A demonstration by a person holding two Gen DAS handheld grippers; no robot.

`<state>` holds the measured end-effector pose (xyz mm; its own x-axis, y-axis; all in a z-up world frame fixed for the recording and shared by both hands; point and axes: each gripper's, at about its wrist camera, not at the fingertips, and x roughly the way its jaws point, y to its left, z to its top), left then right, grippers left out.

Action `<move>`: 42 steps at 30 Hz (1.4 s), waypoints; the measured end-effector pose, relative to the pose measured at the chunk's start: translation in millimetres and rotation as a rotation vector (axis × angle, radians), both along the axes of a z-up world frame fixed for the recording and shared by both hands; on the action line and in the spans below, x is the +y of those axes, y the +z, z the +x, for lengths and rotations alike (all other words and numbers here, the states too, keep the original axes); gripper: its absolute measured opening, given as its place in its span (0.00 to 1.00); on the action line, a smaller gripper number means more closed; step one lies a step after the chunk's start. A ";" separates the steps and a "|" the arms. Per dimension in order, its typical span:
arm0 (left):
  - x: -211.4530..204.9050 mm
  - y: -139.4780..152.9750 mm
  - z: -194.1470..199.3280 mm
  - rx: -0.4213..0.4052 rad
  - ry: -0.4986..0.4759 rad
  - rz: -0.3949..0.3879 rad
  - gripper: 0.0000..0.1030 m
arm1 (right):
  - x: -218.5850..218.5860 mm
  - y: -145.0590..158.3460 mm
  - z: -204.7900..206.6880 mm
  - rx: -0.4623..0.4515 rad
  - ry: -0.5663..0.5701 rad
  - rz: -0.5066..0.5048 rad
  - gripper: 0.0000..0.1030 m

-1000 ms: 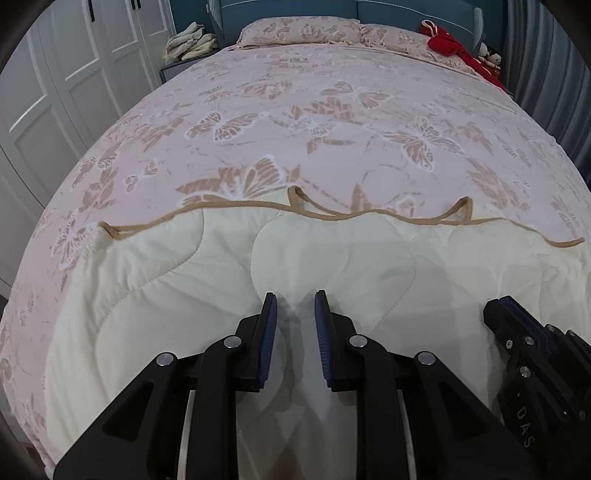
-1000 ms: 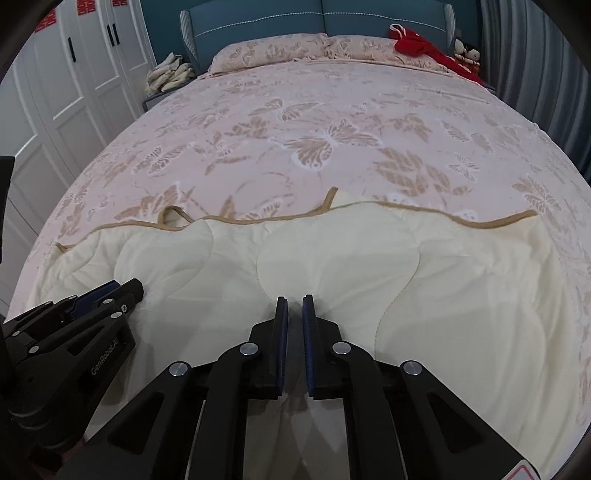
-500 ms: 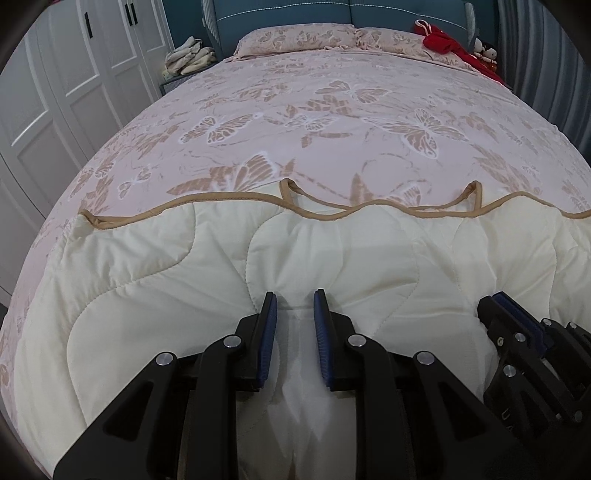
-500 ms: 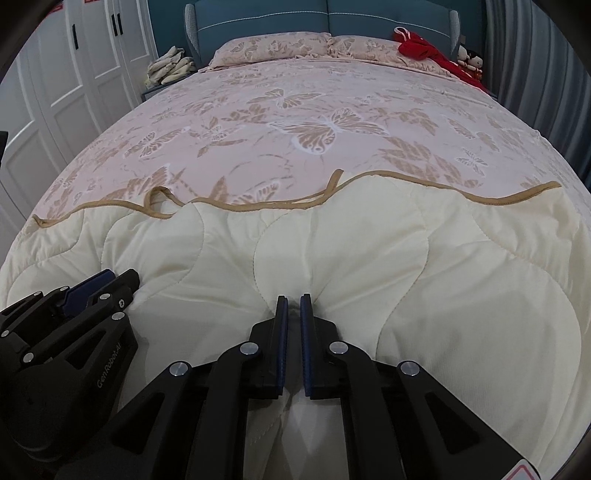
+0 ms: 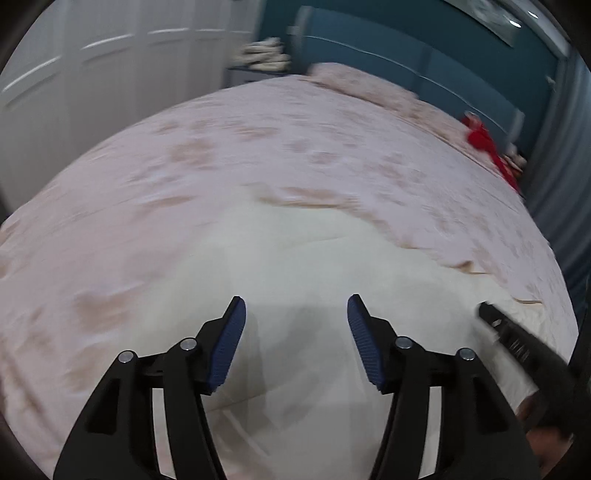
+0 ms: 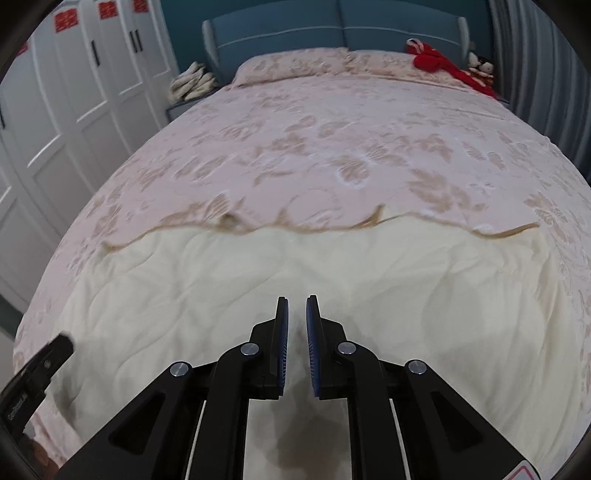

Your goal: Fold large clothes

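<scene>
A large quilt, pink with butterfly print (image 6: 332, 147), covers the bed; its near end is folded over, showing the cream quilted underside (image 6: 406, 280) with a tan trimmed edge (image 6: 295, 221). In the blurred left wrist view my left gripper (image 5: 293, 306) is open and empty above the cream fold (image 5: 295, 254). My right gripper (image 6: 297, 306) has its jaws nearly closed with cream fabric between the pads. Each gripper shows at the edge of the other's view, the right gripper (image 5: 517, 339) and the left gripper (image 6: 40, 369).
White wardrobe doors (image 6: 74, 96) stand close on the left. A blue headboard (image 6: 332, 26) and pillows (image 6: 295, 62) are at the far end, with a red item (image 6: 439, 62) at the far right. A grey curtain (image 6: 546, 74) hangs on the right.
My left gripper has opened, let go of the cream fold and swung left, blurring its view. The fold has settled onto the bed. My right gripper's jaws have parted slightly.
</scene>
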<state>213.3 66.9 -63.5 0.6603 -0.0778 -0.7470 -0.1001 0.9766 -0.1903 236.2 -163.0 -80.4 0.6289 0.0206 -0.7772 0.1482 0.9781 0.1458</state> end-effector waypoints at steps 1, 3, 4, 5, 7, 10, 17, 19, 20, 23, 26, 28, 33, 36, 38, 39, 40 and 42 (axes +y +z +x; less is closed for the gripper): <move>22.6 -5.2 -8.7 0.034 0.040 0.005 0.54 | 6.4 -1.4 -1.3 0.005 0.008 0.003 0.09; 53.0 -15.9 -18.0 0.080 0.063 -0.034 0.54 | 22.1 -9.1 -3.4 0.032 0.021 -0.007 0.09; 63.5 -19.7 -21.2 0.099 0.086 -0.032 0.54 | 27.0 -12.2 -4.2 0.042 0.023 -0.008 0.09; 72.3 -22.5 -23.9 0.111 0.107 -0.033 0.54 | 33.4 -18.2 -4.6 0.060 0.023 -0.012 0.09; 86.0 -23.8 -29.2 0.114 0.129 -0.081 0.55 | 40.1 -25.5 -6.6 0.082 0.016 -0.033 0.09; 98.6 -32.0 -30.6 0.130 0.154 -0.151 0.63 | 45.8 -31.0 -10.7 0.101 0.009 -0.068 0.09; 97.1 -61.6 -11.4 0.198 0.150 -0.244 0.77 | 56.0 -21.5 -43.4 0.133 0.007 -0.084 0.09; 93.6 -66.5 -8.7 0.198 0.148 -0.246 0.85 | 57.0 -23.6 -52.6 0.141 0.011 -0.082 0.09; 89.9 -66.1 -6.0 0.198 0.142 -0.234 0.85 | 57.8 -24.0 -55.7 0.145 0.014 -0.085 0.09; 77.1 -62.7 2.6 0.210 0.096 -0.257 0.84 | 61.2 -24.4 -61.6 0.152 0.024 -0.099 0.09; 64.7 -52.9 5.3 0.215 0.088 -0.225 0.76 | 62.8 -25.9 -66.9 0.158 0.030 -0.100 0.09; 61.0 -43.6 2.9 0.208 0.086 -0.211 0.57 | 63.0 -27.8 -69.0 0.162 0.033 -0.101 0.09; 55.3 -3.6 -9.1 0.151 0.021 -0.194 0.30 | 61.1 -28.9 -71.8 0.165 0.035 -0.088 0.09; 43.0 23.1 -13.8 0.107 -0.030 -0.176 0.27 | 58.9 -26.6 -80.4 0.168 0.044 -0.071 0.08; 29.1 40.4 -17.4 0.077 -0.068 -0.157 0.27 | 57.4 -27.0 -89.7 0.170 0.051 -0.068 0.08; 21.2 48.4 -19.4 0.064 -0.086 -0.148 0.26 | 57.2 -27.1 -93.2 0.171 0.054 -0.069 0.06; 15.5 53.2 -19.8 0.056 -0.097 -0.141 0.26 | 56.7 -27.5 -97.7 0.171 0.058 -0.068 0.06; -0.7 65.2 -22.7 0.036 -0.130 -0.117 0.26 | 55.6 -27.9 -103.0 0.172 0.062 -0.065 0.04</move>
